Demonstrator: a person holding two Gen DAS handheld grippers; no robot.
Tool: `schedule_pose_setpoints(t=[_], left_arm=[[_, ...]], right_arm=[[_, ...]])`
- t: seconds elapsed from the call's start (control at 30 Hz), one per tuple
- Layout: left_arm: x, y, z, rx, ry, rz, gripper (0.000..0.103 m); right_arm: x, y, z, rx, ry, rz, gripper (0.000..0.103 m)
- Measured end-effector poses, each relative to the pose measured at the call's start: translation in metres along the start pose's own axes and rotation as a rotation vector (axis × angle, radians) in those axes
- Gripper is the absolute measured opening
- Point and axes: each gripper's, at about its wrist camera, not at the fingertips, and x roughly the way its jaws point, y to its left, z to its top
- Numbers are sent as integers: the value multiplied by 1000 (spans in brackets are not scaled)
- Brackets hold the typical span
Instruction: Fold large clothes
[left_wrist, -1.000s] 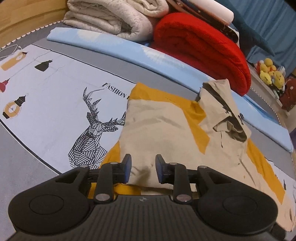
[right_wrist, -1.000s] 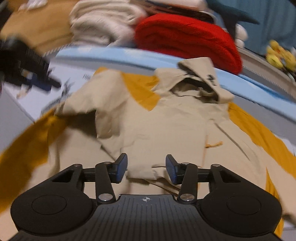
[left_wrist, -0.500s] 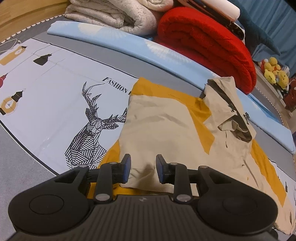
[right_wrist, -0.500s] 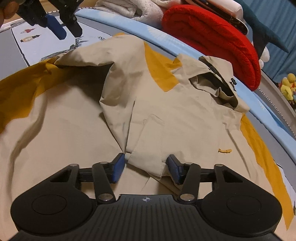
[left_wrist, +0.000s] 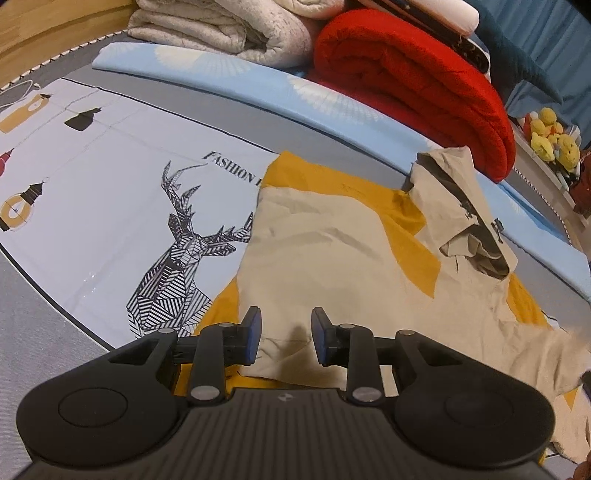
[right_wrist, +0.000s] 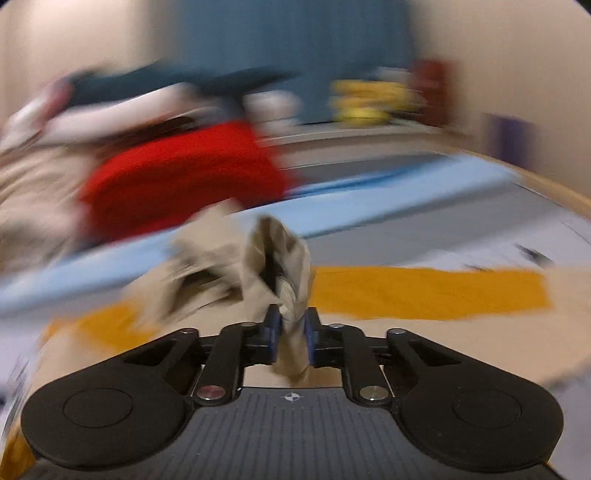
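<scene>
A beige and mustard hooded jacket (left_wrist: 332, 258) lies on the bed, its left sleeve folded over the body and its hood (left_wrist: 461, 206) at the far right. My left gripper (left_wrist: 286, 338) is open and empty, just above the jacket's near edge. My right gripper (right_wrist: 291, 332) is shut on a bunched fold of the jacket's beige cloth (right_wrist: 280, 266) and holds it lifted. The right wrist view is heavily motion-blurred. A mustard band of the jacket (right_wrist: 424, 291) lies flat beyond it.
The bed cover has a deer print (left_wrist: 184, 258) to the jacket's left. A light blue pad (left_wrist: 258, 85) runs along the back. A folded red blanket (left_wrist: 406, 81) and a cream blanket (left_wrist: 229, 26) are stacked behind it. Yellow plush toys (left_wrist: 550, 136) sit at the far right.
My right gripper has closed on the jacket's cloth and swung fast, lifting it; its view now faces the far right of the bed. My left gripper has barely moved.
</scene>
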Motion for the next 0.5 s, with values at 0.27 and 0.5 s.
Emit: schedule_pose_setpoints(t=[0.27, 0.5], left_arm=[[12, 2, -3, 18, 32, 4, 32], [22, 5, -3, 7, 55, 16, 32]], right_arm=[[41, -78, -10, 400, 236, -135, 41], [75, -87, -49, 628, 461, -75, 43]])
